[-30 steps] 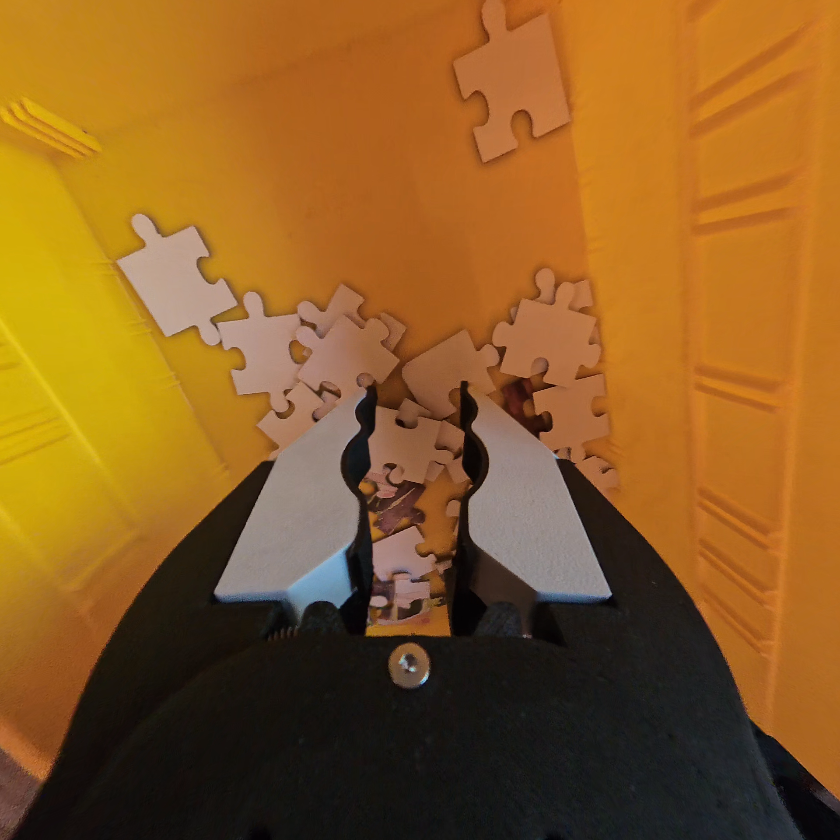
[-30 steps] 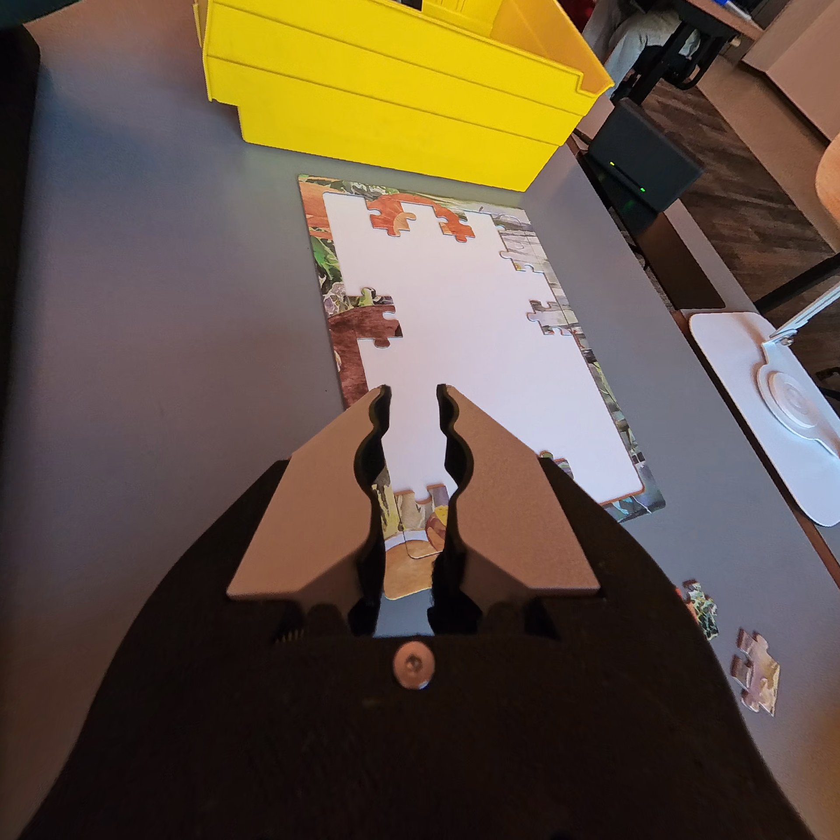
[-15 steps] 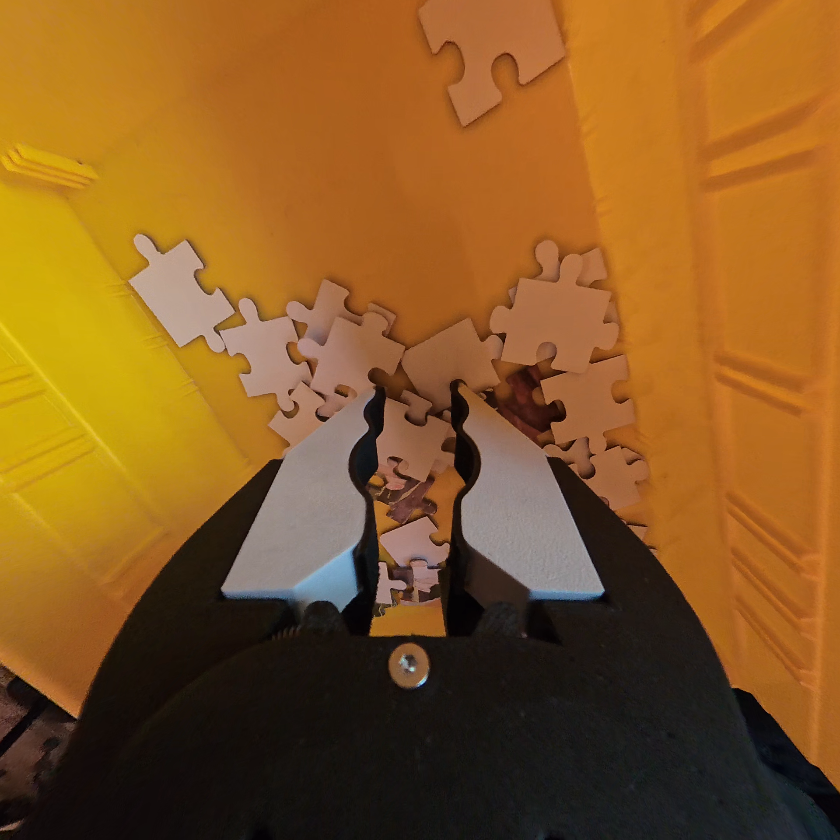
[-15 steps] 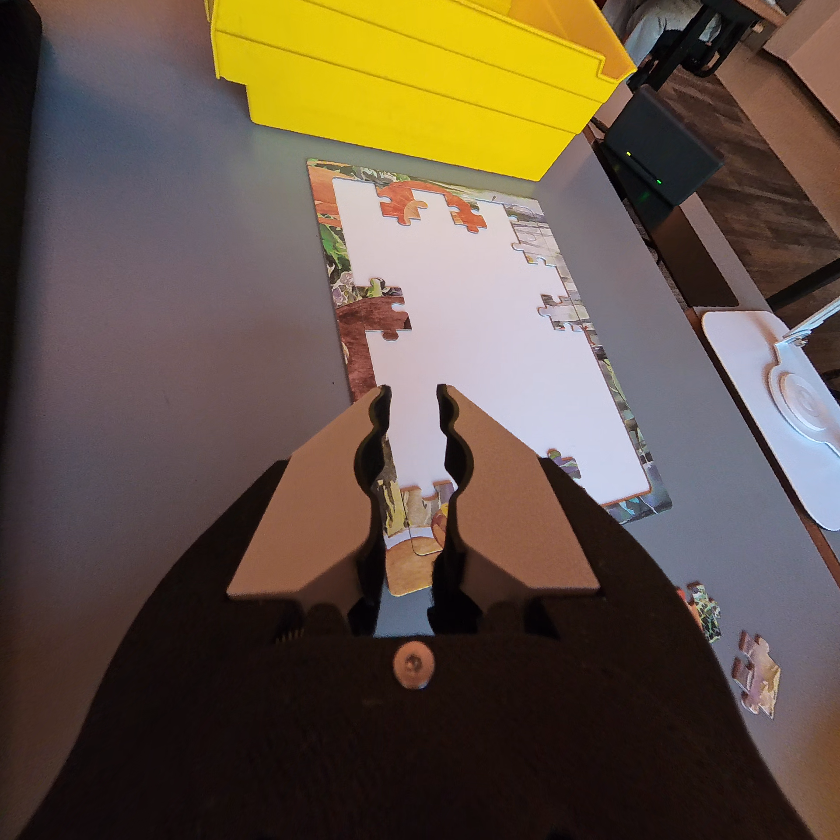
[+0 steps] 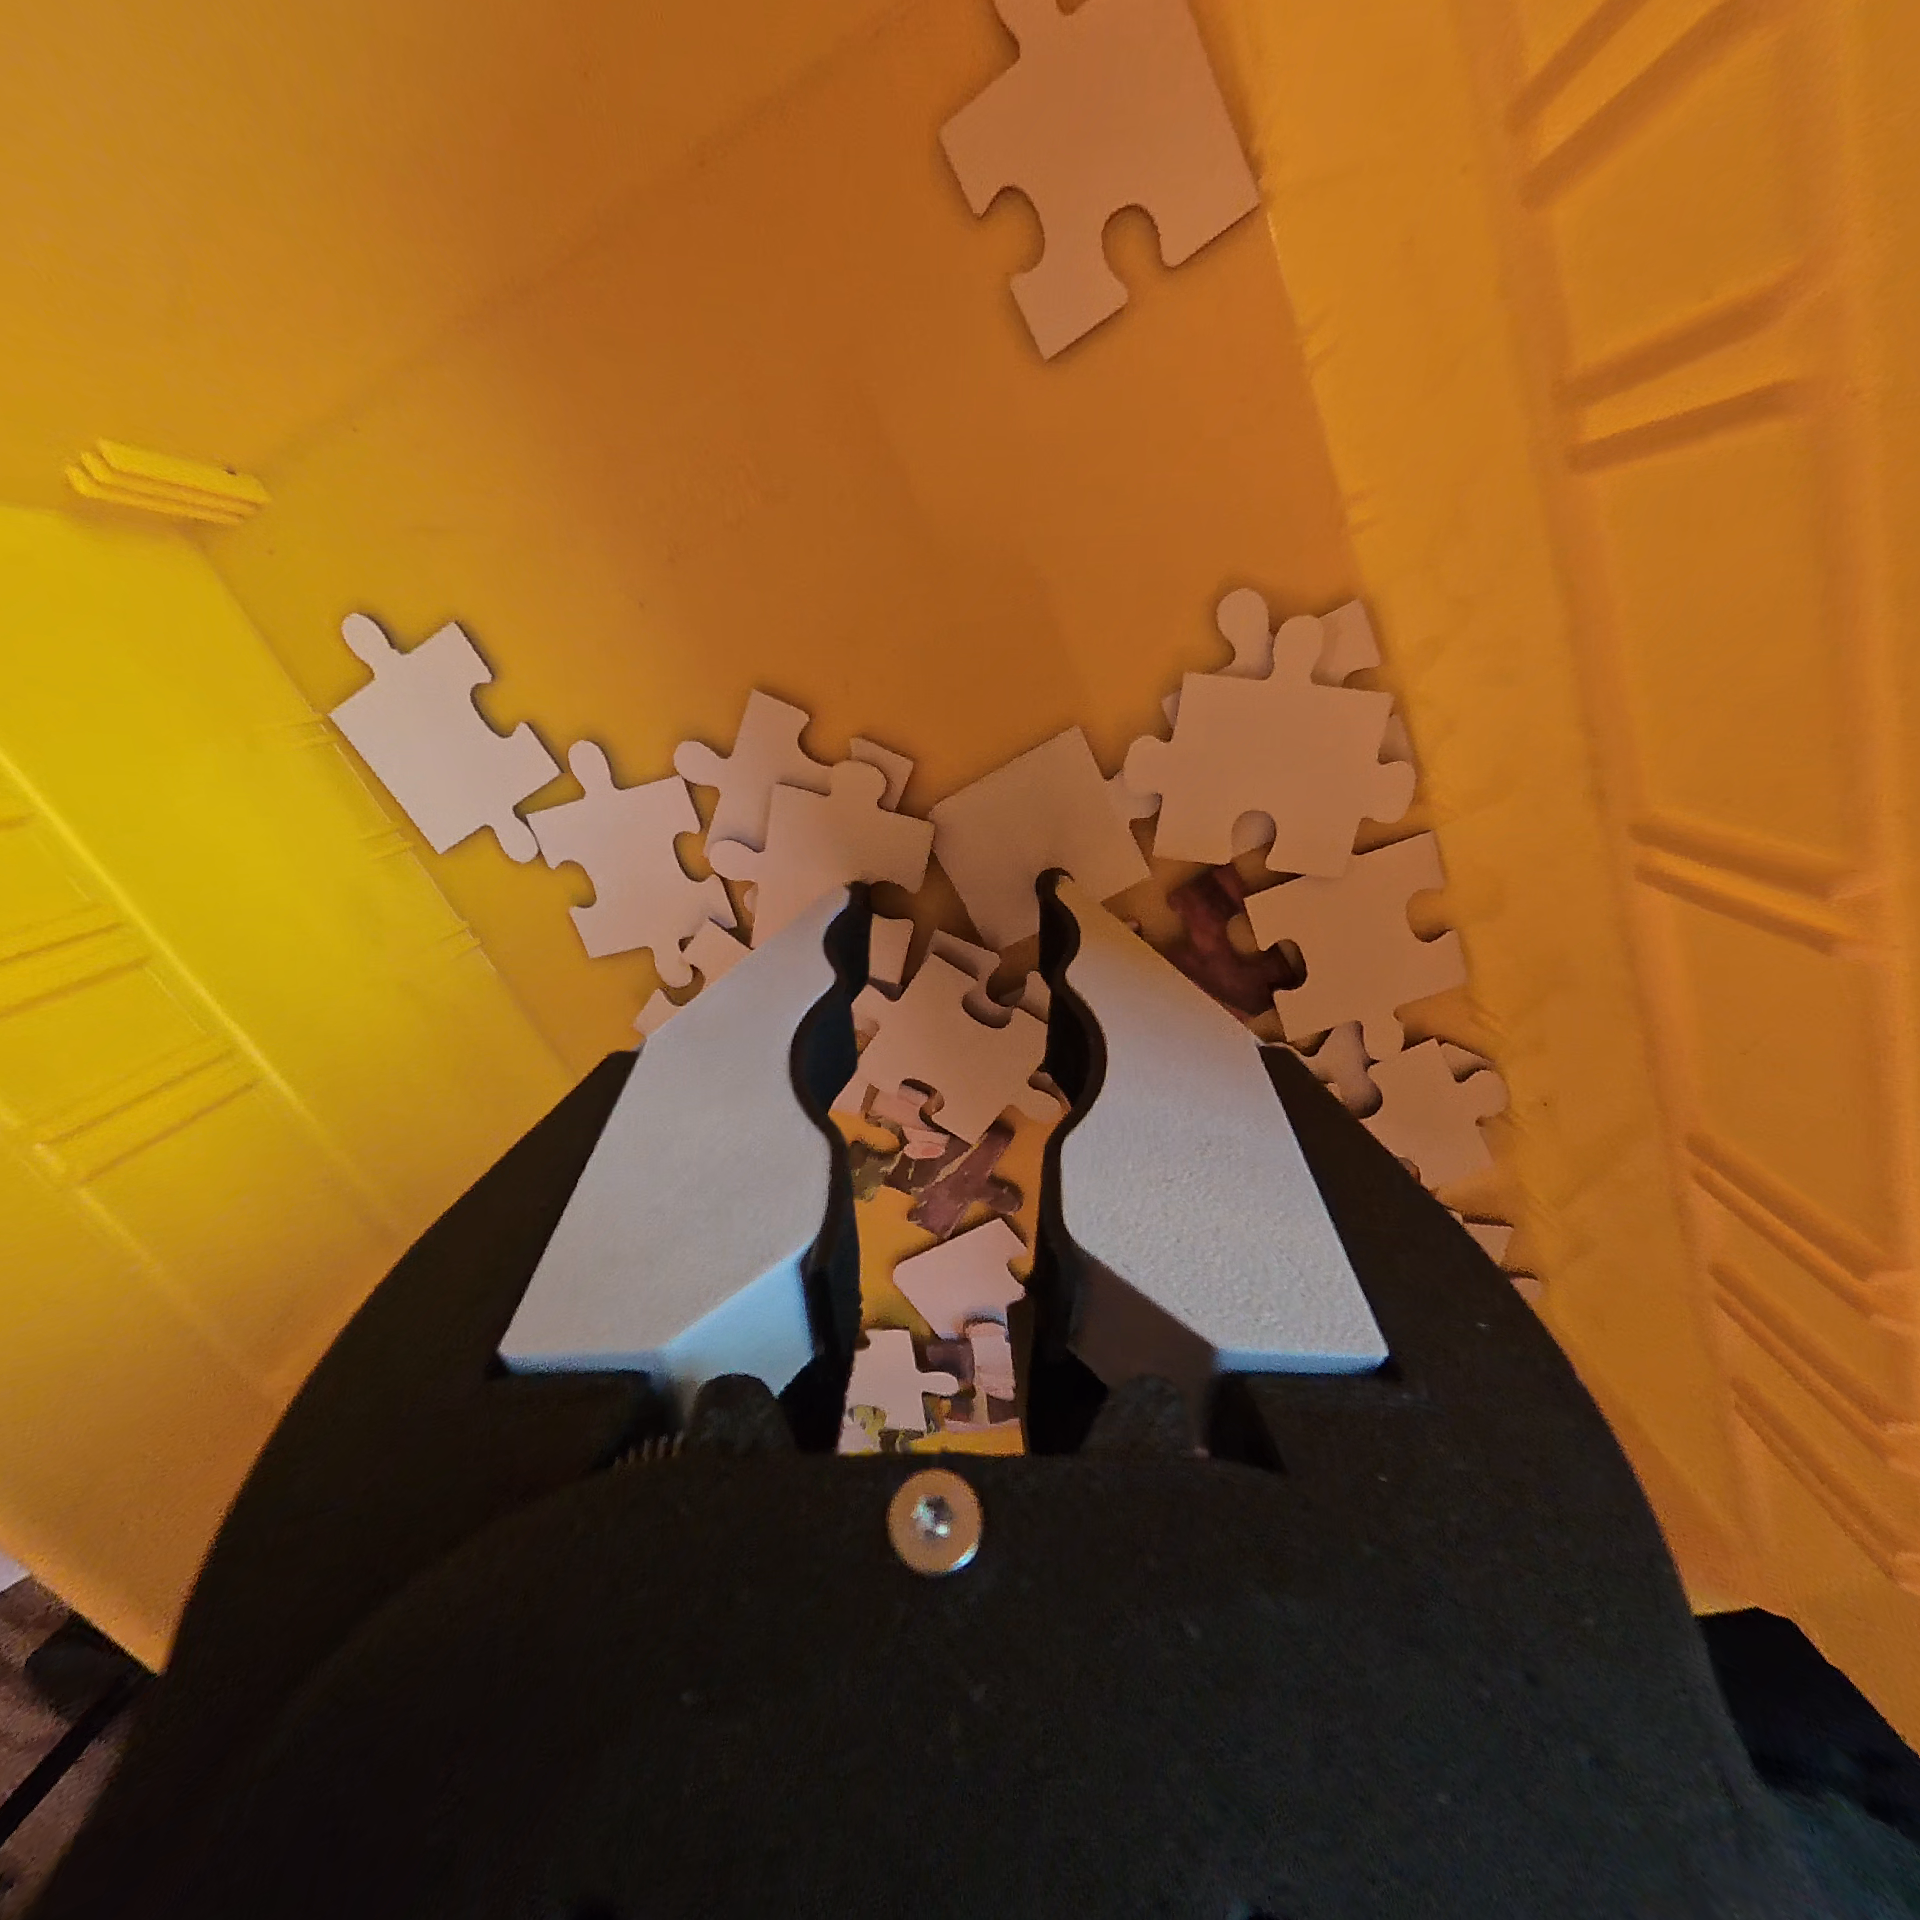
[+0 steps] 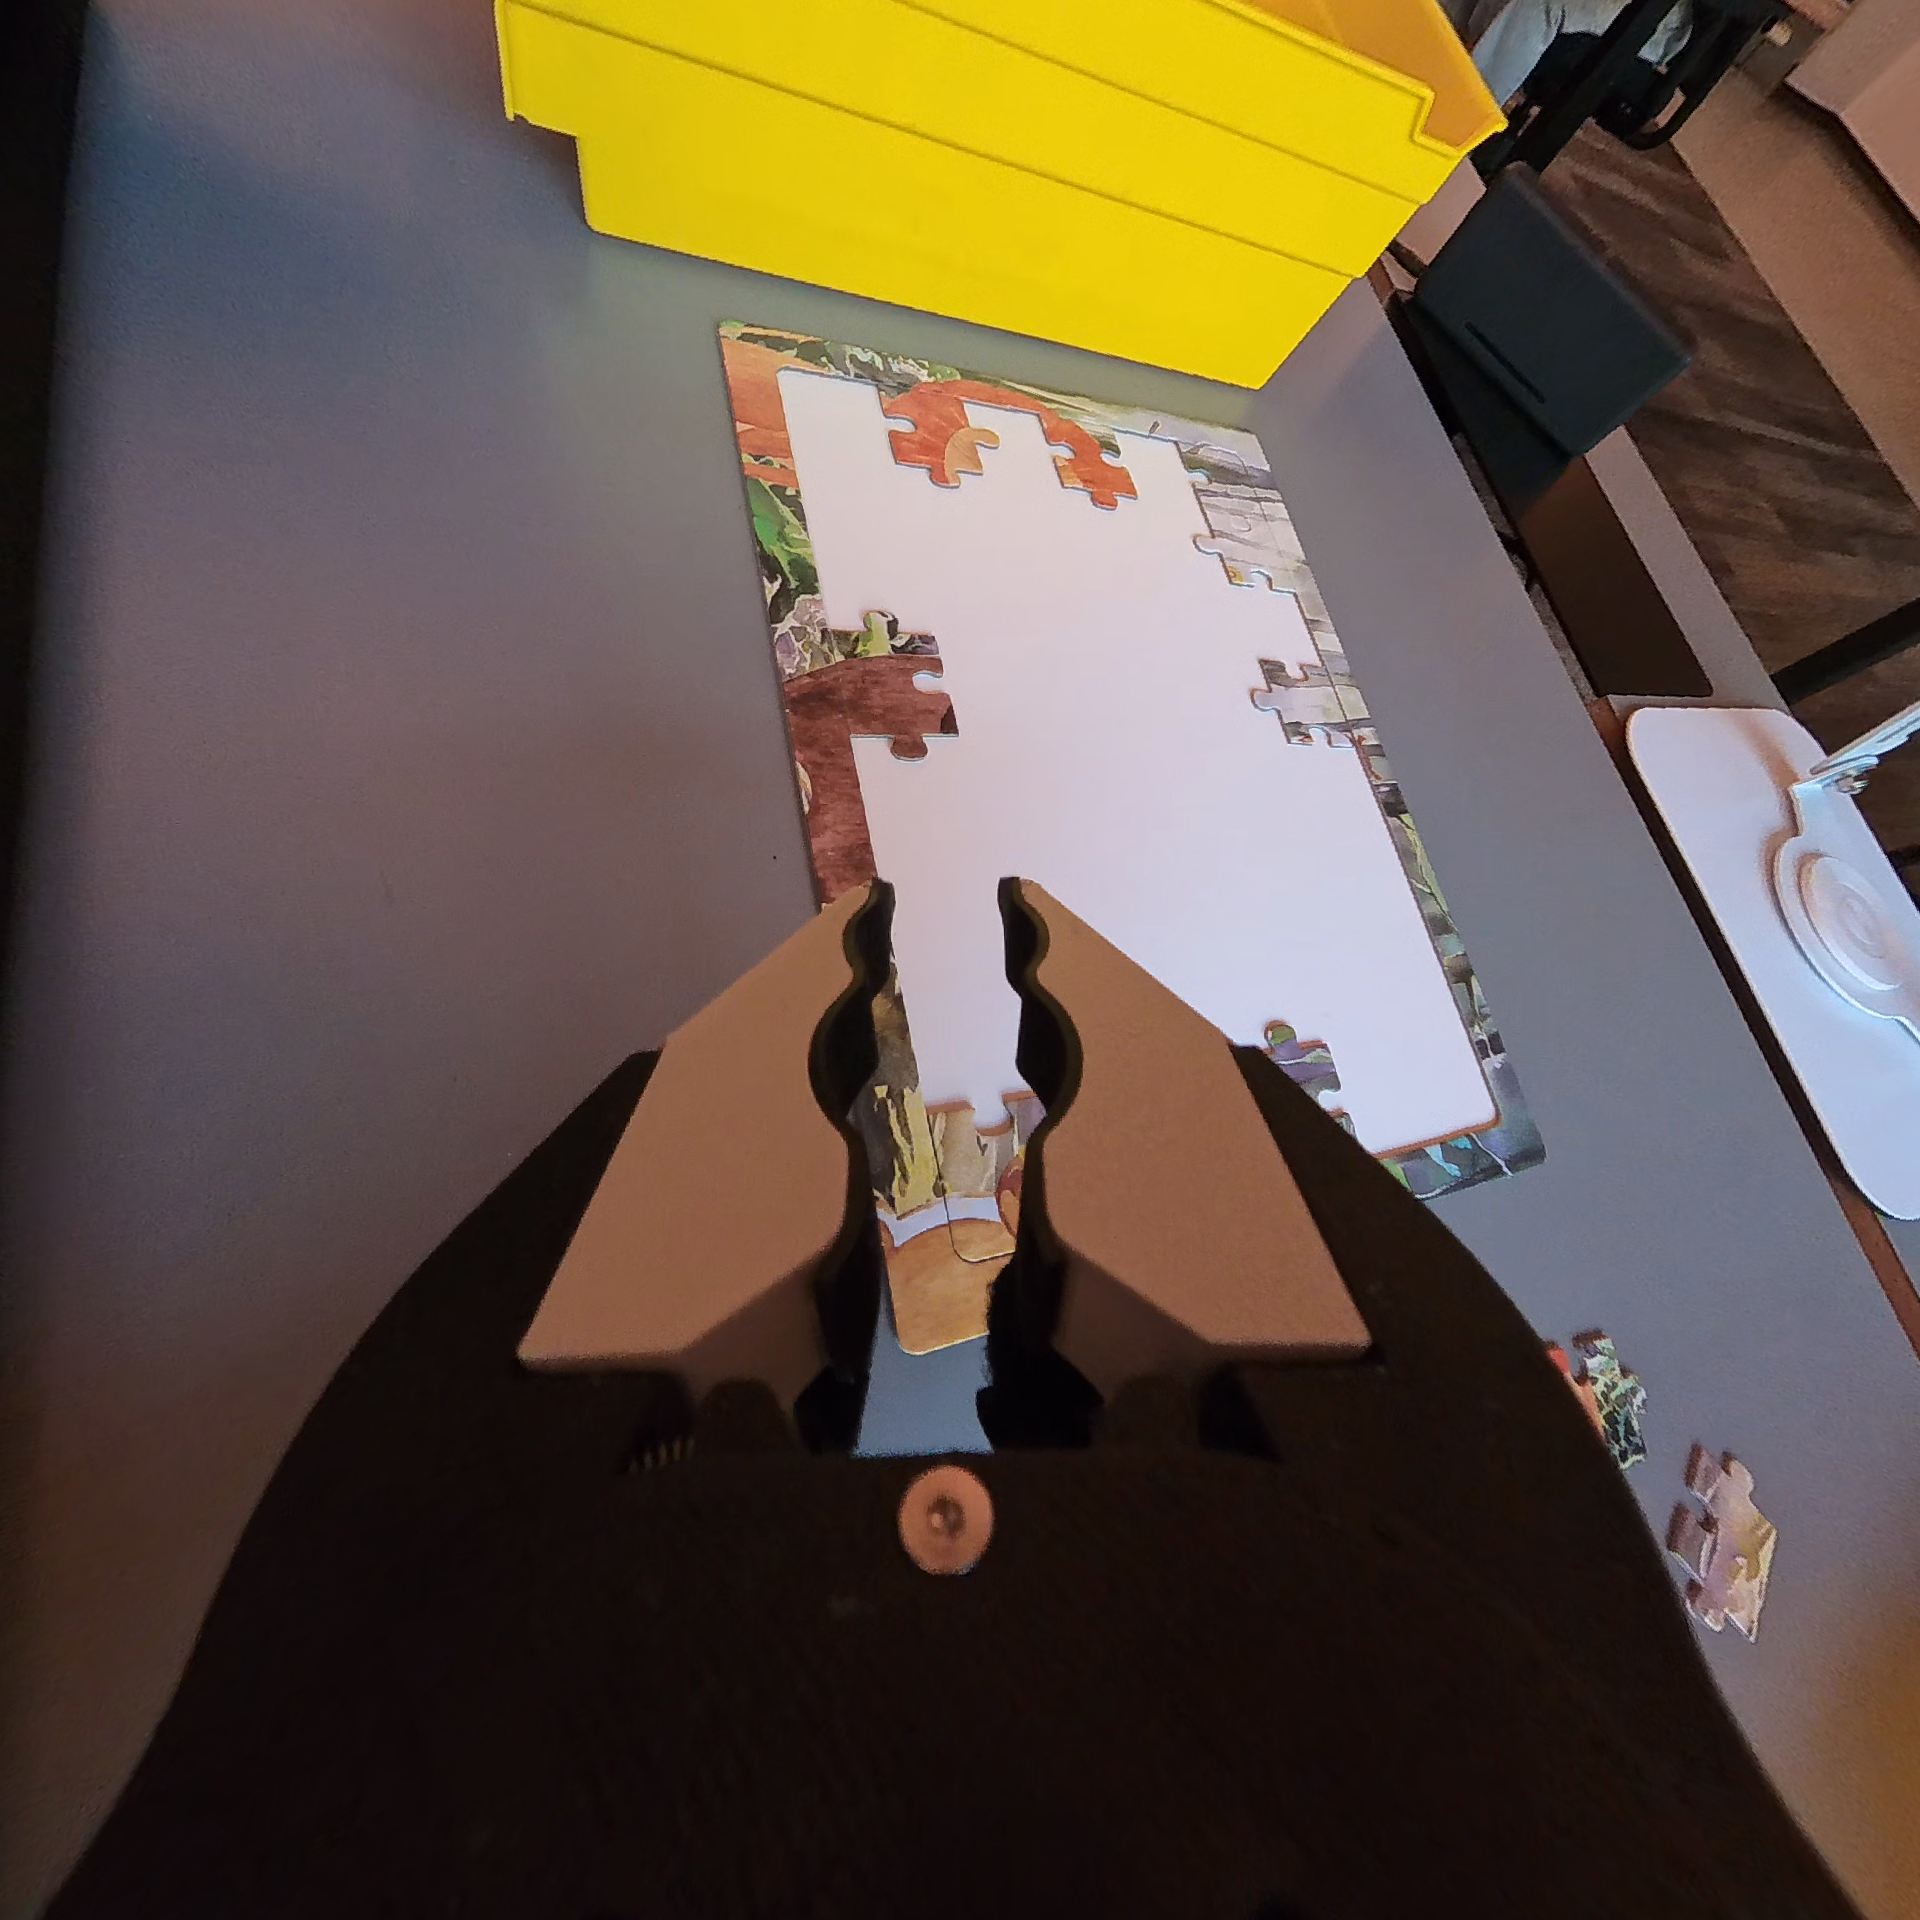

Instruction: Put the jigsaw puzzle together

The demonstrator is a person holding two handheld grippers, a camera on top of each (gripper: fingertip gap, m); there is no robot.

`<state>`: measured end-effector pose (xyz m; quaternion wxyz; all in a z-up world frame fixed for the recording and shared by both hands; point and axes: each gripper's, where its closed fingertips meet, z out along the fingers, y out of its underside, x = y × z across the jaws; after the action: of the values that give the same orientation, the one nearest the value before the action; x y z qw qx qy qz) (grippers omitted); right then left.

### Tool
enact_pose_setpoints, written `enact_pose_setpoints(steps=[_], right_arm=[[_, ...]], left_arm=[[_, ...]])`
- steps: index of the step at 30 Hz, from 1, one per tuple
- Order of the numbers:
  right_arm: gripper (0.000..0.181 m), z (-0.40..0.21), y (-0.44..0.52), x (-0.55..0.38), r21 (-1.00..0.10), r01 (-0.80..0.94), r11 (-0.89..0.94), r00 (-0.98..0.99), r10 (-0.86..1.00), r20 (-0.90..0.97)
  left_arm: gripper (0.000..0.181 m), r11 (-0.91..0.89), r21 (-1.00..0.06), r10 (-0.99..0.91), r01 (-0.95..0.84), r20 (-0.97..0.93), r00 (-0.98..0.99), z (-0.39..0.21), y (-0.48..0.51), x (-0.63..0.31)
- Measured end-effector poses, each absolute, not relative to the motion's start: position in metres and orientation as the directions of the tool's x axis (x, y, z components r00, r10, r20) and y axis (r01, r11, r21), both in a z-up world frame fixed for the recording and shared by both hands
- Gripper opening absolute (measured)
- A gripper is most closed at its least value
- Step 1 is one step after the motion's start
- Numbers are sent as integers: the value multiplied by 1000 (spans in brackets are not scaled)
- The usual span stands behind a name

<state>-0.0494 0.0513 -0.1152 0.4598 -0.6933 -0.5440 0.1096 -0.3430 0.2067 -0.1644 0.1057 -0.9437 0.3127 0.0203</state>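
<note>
Puzzle pieces [image 5: 1273, 764] blank-side up in yellow bin [image 5: 623, 364], no legible writing apparently, both grippers' fingers parted, empty.

A grey table [image 6: 364, 675] filled the left of the right wrist view. At the right edge lay a white flat base [image 6: 1745, 914]. A dark box [image 6: 1538, 312] stood at the upper right, over wooden flooring [image 6: 1787, 488].

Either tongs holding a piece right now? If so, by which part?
Nothing held. Left tongs are open over the loose pieces inside the yellow bin; right tongs are open above the puzzle board.
</note>
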Motion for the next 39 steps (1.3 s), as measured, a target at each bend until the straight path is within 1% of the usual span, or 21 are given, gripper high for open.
enact_pose_setpoints(steps=[2, 6, 11, 12, 13, 17, 19, 21, 25, 29, 36, 38, 39], right_arm=[[21, -115, 51, -49, -756, 655, 15, 383, 855, 349], [21, -116, 50, -50, -753, 658, 16, 379, 857, 349], [21, -117, 50, -50, -749, 662, 14, 375, 859, 348], [21, -117, 50, -50, -747, 664, 15, 374, 859, 350], [21, -117, 49, -50, -747, 665, 17, 373, 859, 351], [21, -118, 48, -51, -744, 667, 19, 366, 862, 350], [21, -119, 48, -51, -741, 671, 19, 363, 863, 351], [21, -120, 48, -51, -738, 675, 18, 360, 864, 351], [21, -121, 48, -50, -733, 680, 14, 357, 867, 348], [21, -123, 47, -51, -729, 684, 16, 351, 869, 349], [21, -125, 46, -51, -721, 693, 16, 343, 872, 349], [21, -126, 46, -51, -717, 697, 16, 340, 873, 350], [21, -126, 45, -51, -716, 698, 15, 338, 874, 349]], left_arm=[[25, -777, -200, -587, -597, -111, 802, -164, 209, -345], [24, -772, -198, -594, -605, -118, 796, -164, 209, -345], [18, -769, -205, -596, -605, -110, 795, -164, 209, -343], [14, -773, -208, -592, -600, -105, 799, -163, 209, -343], [0, -777, -211, -588, -593, -95, 803, -163, 209, -343], [2, -805, -217, -552, -552, -68, 831, -165, 210, -346], [17, -813, -218, -534, -540, -93, 841, -163, 212, -353], [22, -821, -218, -523, -528, -87, 848, -163, 212, -356], [21, -851, -223, -484, -476, -18, 875, -164, 209, -356], [26, -849, -216, -494, -483, -1, 869, -164, 205, -353], [23, -853, -236, -488, -466, 38, 872, -161, 206, -344], [26, -857, -242, -486, -455, 82, 870, -160, 203, -339], [30, -861, -235, -482, -452, 92, 871, -161, 202, -339]])
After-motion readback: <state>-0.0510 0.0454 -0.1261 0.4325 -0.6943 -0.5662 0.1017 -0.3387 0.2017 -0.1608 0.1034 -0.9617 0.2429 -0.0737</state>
